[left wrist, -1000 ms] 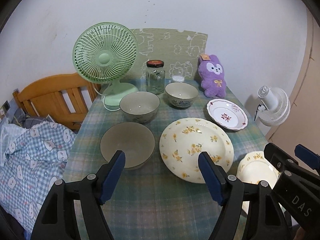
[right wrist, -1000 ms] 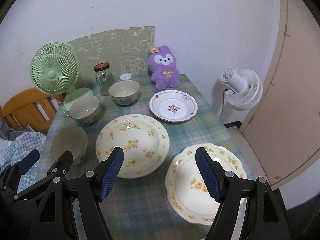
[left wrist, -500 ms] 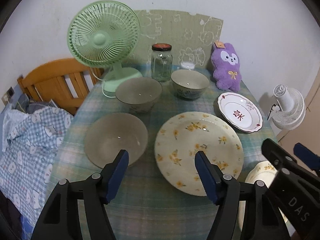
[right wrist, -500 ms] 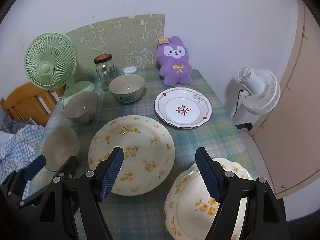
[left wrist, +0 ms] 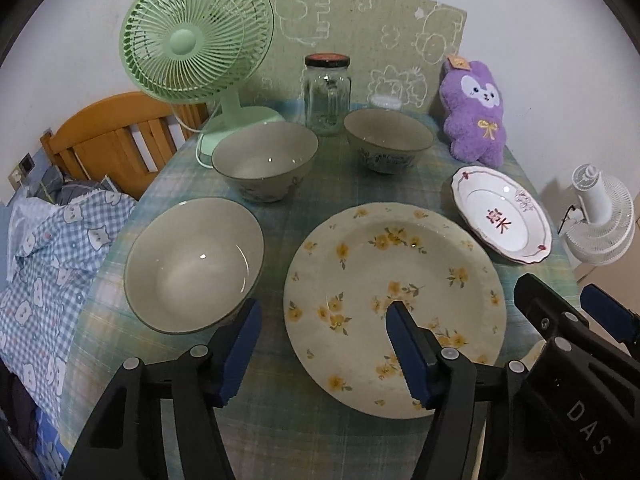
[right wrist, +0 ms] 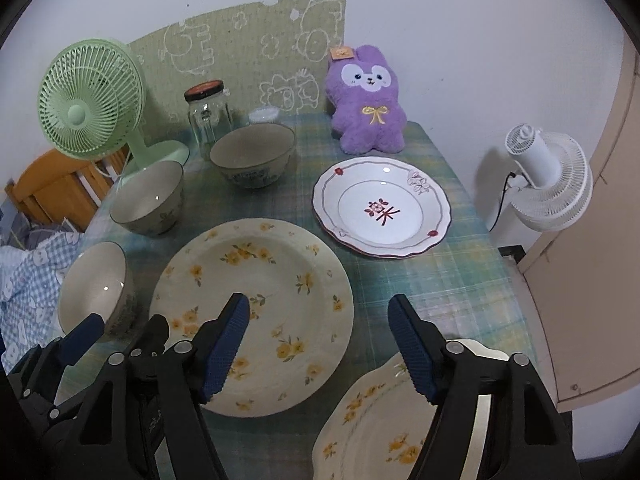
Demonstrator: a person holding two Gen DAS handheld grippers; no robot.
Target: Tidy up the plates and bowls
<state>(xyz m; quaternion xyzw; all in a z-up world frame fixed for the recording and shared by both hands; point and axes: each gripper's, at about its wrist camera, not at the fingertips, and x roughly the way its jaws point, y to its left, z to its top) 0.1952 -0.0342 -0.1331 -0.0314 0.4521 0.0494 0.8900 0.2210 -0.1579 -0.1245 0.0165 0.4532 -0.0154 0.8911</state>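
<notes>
Both sets of fingers closing with nothing between them: left gripper (left wrist: 322, 344) above the near rim of the big floral plate (left wrist: 394, 280) mid-bench (right wrist: 452, 280), right gripper (right wrist: 320, 340) just right of it. Near right, scalloped floral plate (right wrist: 368, 416) half hidden under the right gripper and cut by the frame. Three bowls at left (nearest bowl (left wrist: 194, 262) partly behind a left finger); red-trimmed plate (right wrist: 382, 206) far right.

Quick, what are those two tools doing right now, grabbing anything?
Left tool: open, jaws closing, holding nothing.
Right tool: open, jaws closing, holding nothing.
</notes>
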